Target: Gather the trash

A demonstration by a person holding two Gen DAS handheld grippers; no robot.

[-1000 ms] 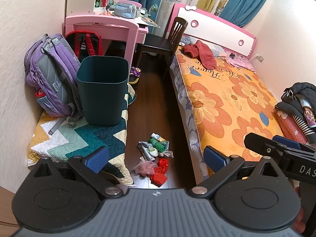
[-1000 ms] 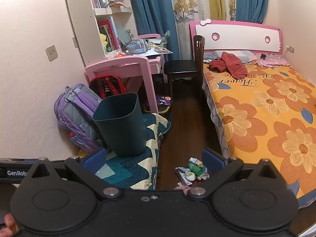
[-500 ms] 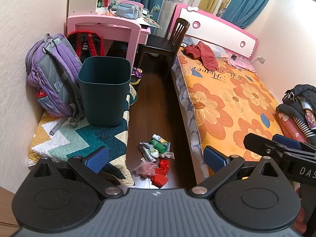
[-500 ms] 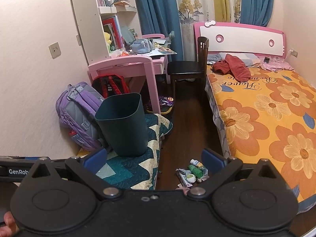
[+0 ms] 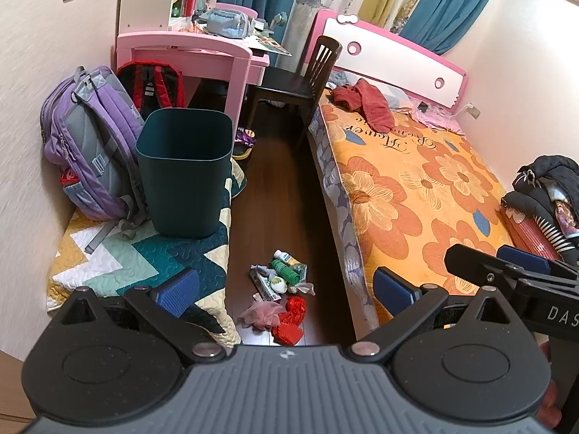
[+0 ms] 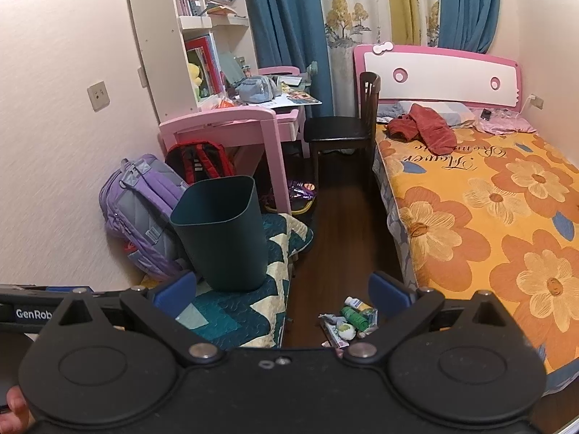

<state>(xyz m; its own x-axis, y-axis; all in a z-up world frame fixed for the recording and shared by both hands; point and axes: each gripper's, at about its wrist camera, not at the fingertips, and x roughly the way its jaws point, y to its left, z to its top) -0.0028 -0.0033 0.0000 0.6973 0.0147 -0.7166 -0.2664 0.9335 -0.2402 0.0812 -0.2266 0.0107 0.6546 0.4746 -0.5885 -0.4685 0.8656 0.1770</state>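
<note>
A small heap of trash (image 5: 281,289) lies on the dark wooden floor (image 5: 278,188), in the strip between the quilted mat (image 5: 144,256) and the side of the bed (image 5: 416,181). In it are a green bottle (image 5: 286,271), a white tube (image 5: 283,255), a flat printed wrapper (image 5: 266,284), a pink crumpled piece (image 5: 261,314) and red netting (image 5: 292,320); the smaller scraps are hard to tell apart from this height.

The dark green bin (image 5: 184,170) stands upright on the mat, near its far edge, with a purple backpack (image 5: 87,144) leaning against the wall just beside it and touching its side. A red and black backpack (image 5: 152,85) sits under the pink table (image 5: 188,45), and a dark chair (image 5: 300,79) stands at the head corner of the bed.

The left gripper (image 5: 284,285) hangs above the heap with its jaws spread wide and nothing between them. The right gripper (image 6: 281,291) is likewise held high, jaws released and empty, with the trash seen just inside its right finger. Its tip also shows at the right edge of the left wrist view, over the bed.
</note>
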